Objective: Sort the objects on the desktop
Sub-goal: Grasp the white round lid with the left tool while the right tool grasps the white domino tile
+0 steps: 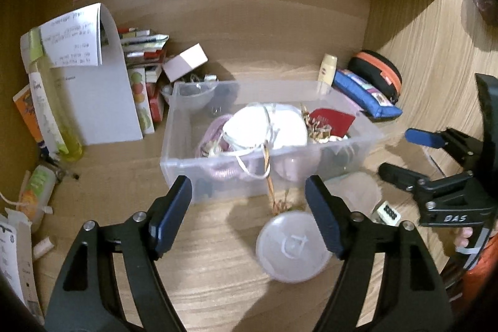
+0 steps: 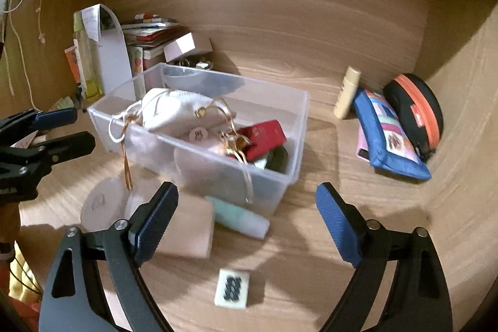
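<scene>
A clear plastic bin (image 1: 193, 167) (image 2: 292, 129) stands mid-desk. It holds a white face mask (image 1: 267, 126) (image 2: 174, 111), a red card case (image 1: 333, 120) (image 2: 264, 136), gold ribbon and a pink coil. My left gripper (image 1: 249, 207) is open and empty, just in front of the bin and left of a round clear lid (image 1: 292, 248) (image 2: 102, 204). My right gripper (image 2: 247, 220) (image 1: 401, 154) is open and empty, above a mahjong tile (image 2: 232, 288) (image 1: 387, 212). A pink pad (image 2: 190, 226) and a pale green tube (image 2: 239, 217) lie by the bin's near wall.
A blue pencil case (image 2: 389, 139) (image 1: 364, 92), a black-and-orange zip case (image 2: 417, 111) (image 1: 379, 73) and a cream tube (image 2: 347, 92) (image 1: 326, 69) sit at the back right. Boxes, papers and a yellow bottle (image 1: 59, 120) crowd the back left. Wooden walls enclose the desk.
</scene>
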{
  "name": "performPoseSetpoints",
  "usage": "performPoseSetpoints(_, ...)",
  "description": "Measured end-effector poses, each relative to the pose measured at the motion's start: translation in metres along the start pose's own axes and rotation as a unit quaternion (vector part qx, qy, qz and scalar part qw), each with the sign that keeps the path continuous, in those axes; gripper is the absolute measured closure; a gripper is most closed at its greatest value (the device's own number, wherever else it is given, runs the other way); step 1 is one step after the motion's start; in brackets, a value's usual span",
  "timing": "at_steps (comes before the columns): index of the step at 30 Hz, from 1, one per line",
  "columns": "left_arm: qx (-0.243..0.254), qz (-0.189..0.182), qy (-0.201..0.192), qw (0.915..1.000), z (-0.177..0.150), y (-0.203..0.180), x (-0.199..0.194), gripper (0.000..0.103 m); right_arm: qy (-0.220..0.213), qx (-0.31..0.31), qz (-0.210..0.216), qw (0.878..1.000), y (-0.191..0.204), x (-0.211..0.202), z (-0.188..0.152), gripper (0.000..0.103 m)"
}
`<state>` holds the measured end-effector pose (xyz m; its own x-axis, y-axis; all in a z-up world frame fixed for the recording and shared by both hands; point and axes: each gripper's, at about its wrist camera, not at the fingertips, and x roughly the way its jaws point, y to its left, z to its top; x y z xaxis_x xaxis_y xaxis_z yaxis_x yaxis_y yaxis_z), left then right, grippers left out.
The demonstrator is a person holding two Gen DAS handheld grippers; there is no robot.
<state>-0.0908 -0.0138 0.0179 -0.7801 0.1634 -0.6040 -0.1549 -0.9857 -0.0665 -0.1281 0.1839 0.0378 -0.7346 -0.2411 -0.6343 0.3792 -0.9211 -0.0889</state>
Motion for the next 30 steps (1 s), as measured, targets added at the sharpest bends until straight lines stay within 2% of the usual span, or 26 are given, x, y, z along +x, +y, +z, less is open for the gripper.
performPoseSetpoints(12,0.01,0.004,0.033,0.9994,-0.025,-0.005,-0.005,0.028,0.021,-0.002,-0.021,1.0,-0.012,-0.015,-0.032,0.014)
performPoseSetpoints(18,0.011,-0.021,0.068,0.9974,-0.042,-0.009,0.001,0.027,0.047,0.008,-0.001,0.999,-0.014,-0.01,-0.046,0.014)
performPoseSetpoints(25,0.0,-0.043,0.075,0.9963,-0.04,-0.012,0.006,0.026,0.064,0.004,0.024,0.998,-0.004,0.0,-0.055,0.016)
performPoseSetpoints(26,0.0,-0.048,0.076,0.9959,-0.039,-0.013,0.007,0.026,0.065,0.003,0.026,0.998,-0.003,0.002,-0.056,0.017)
performPoseSetpoints(28,0.005,-0.055,0.079,0.9954,-0.039,-0.018,0.009,0.026,0.07,0.002,0.033,0.997,-0.001,0.005,-0.057,0.026)
performPoseSetpoints(30,0.011,-0.056,0.084,0.9948,-0.039,-0.022,0.013,0.026,0.075,0.004,0.04,0.996,0.0,0.008,-0.058,0.031)
